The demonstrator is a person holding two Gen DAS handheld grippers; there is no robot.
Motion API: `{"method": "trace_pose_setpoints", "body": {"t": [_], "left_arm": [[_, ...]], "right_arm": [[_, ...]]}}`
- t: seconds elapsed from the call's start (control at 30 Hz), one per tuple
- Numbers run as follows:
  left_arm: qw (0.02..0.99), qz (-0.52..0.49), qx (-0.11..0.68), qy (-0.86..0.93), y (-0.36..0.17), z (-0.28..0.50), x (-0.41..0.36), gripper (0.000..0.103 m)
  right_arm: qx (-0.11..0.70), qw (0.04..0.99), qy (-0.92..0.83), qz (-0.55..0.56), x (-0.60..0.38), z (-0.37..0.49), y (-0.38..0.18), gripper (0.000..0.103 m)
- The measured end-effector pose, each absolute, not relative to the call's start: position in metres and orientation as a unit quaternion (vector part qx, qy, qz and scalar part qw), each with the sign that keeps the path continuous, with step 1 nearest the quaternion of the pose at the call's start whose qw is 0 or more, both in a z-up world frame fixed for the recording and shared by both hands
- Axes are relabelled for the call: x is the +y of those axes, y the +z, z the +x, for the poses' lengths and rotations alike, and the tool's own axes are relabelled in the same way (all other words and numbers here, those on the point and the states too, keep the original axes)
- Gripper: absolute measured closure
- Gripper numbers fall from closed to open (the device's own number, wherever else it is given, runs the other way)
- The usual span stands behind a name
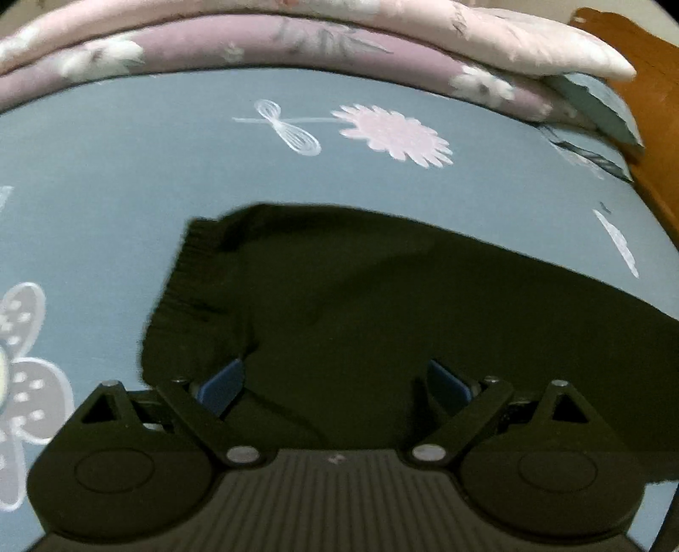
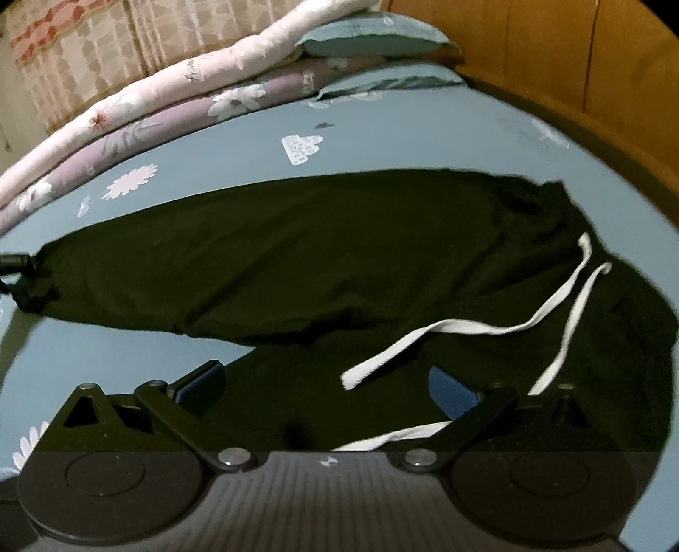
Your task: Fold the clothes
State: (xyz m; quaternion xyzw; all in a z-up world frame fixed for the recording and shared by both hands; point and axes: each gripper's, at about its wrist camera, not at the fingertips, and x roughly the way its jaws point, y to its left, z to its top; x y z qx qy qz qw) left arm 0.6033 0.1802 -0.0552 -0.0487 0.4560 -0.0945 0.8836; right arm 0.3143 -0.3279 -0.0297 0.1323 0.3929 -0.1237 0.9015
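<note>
Trousers [image 2: 297, 254] beneath both open tongs [image 1: 335, 382]

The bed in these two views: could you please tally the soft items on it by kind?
Black trousers: 1
White drawstring ends: 2
Folded quilts: 2
Blue-green pillows: 2
Total: 7

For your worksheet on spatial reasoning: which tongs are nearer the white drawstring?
Right. The right tongs sit open right at the white drawstring; the left tongs are open at the ribbed cuff.
</note>
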Motion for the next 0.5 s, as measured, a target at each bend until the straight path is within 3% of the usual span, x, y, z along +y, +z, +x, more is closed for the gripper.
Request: {"method": "trace_pose_setpoints", "body": {"t": [0.5], "left_arm": [[0.872,0.142,0.349,-0.313,0.038,0.451,0.04,0.009]], "right_arm": [[0.458,0.878,-0.129,0.054,-0.31,0.284,-0.055,0.0]]}}
